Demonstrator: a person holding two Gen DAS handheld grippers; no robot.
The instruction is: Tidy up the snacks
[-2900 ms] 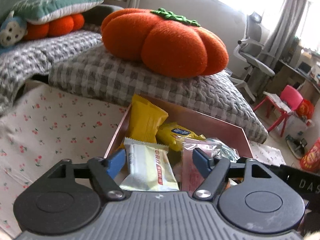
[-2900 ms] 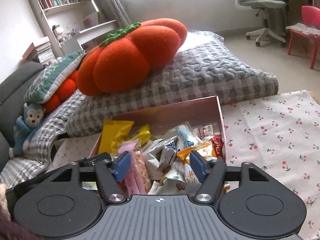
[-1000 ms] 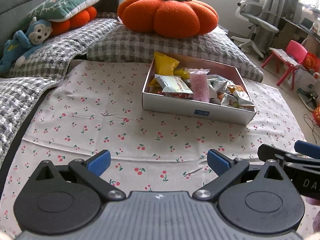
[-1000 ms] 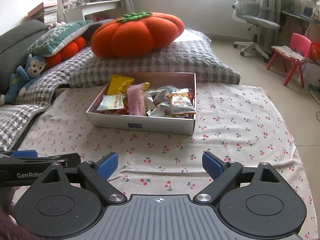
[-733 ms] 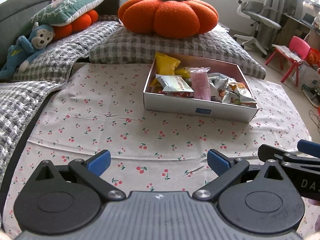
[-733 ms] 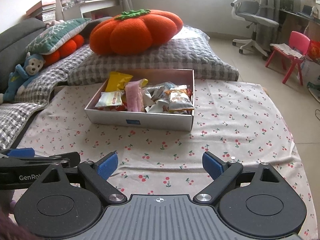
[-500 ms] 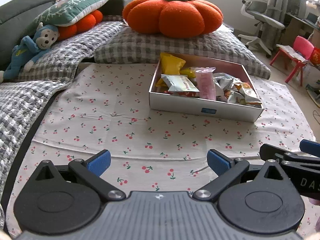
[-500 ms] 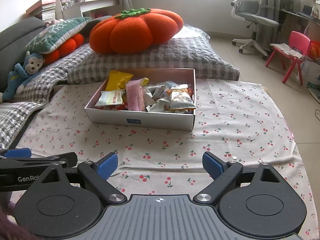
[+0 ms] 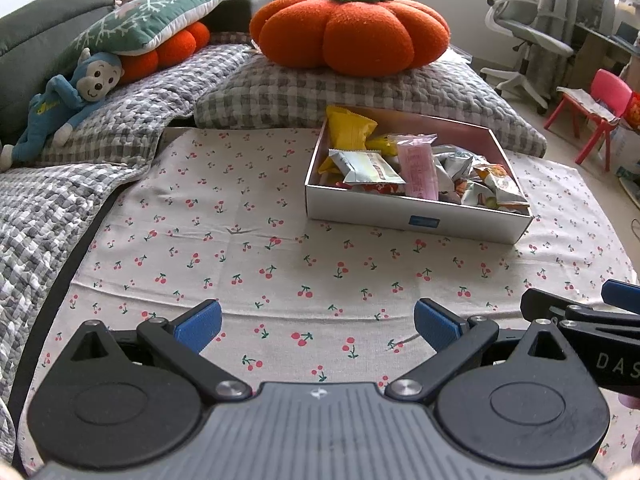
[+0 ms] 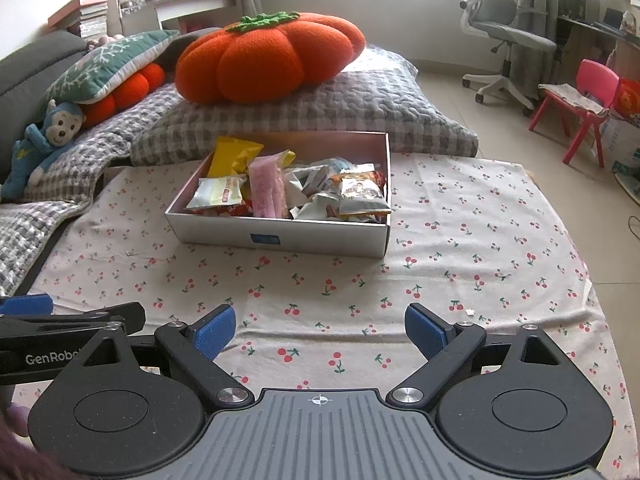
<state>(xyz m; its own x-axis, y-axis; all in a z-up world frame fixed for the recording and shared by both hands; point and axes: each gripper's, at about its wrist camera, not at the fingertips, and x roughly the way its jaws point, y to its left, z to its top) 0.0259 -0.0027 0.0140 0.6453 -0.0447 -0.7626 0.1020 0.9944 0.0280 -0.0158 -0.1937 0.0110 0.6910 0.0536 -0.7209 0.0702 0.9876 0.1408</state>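
Sitting on the far half of the cherry-print cloth (image 9: 248, 240), the shallow white box (image 9: 416, 220) held the snacks heaped inside its walls: a yellow packet (image 9: 350, 132) stood at its far left corner, a white wrapper (image 9: 370, 166) lay just near of that, a pink sachet (image 9: 418, 170) leaned across the middle, and a jumble of silver and orange packets (image 10: 360, 194) filled the right end. No snack lay outside the box. The box's far wall came close to the grey checked cushion (image 9: 288, 92), which carried the orange pumpkin pillow (image 9: 352, 30).

Near of the box the cloth ran bare and nearly flat to both grippers, and bare cloth also stretched left of the box to the checked blanket (image 9: 36, 208) and right of it to the cloth's edge beside the tiled floor (image 10: 600, 240).

Both grippers hovered low at the near edge, well apart from the box. The left gripper (image 9: 318, 326) had its jaws spread wide and held nothing; the right gripper (image 10: 320, 330) was likewise wide apart and empty. Each tool's arm showed at the inner edge of the other's view.

A blue monkey toy (image 9: 68, 108) lay far left on the blanket.
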